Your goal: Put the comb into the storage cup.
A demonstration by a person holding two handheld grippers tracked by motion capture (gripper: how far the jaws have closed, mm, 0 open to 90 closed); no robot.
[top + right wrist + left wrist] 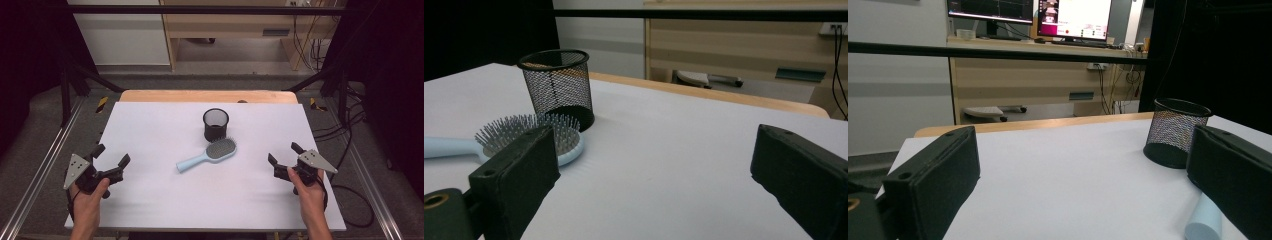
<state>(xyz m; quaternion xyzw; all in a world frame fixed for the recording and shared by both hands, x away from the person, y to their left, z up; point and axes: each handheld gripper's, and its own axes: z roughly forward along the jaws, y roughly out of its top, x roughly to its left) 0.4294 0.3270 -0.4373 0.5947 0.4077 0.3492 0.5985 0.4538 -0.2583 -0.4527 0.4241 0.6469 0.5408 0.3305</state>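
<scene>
1. The hairbrush (208, 154) lies flat at the middle of the high view, bristles up, its oval head toward the upper right and its pale blue handle running down to the lower left. It rests on the white table (150, 130).
2. Just above the brush head stands a black mesh cup (215, 124), upright, open at the top. In my right gripper view the cup (557, 85) sits at the upper left with the brush (531, 137) right in front of its base; I cannot tell whether the two touch.
3. My left gripper (112, 155) is at the lower left of the high view, held in my left hand (90, 197) over the table's left edge. Its jaws stand wide apart with nothing between them.
4. In my left gripper view the cup (1175, 131) shows at the right, partly behind one jaw, and the rounded end of the brush handle (1204, 224) peeks out at the lower right.
5. My right gripper (285, 154) is at the lower right of the high view, in my right hand (308, 192), well apart from the brush. Its jaws are also spread wide, holding nothing.
6. Beyond the table's far wooden edge (207, 96), at the top of the high view, is a pale wooden desk (225, 22).
</scene>
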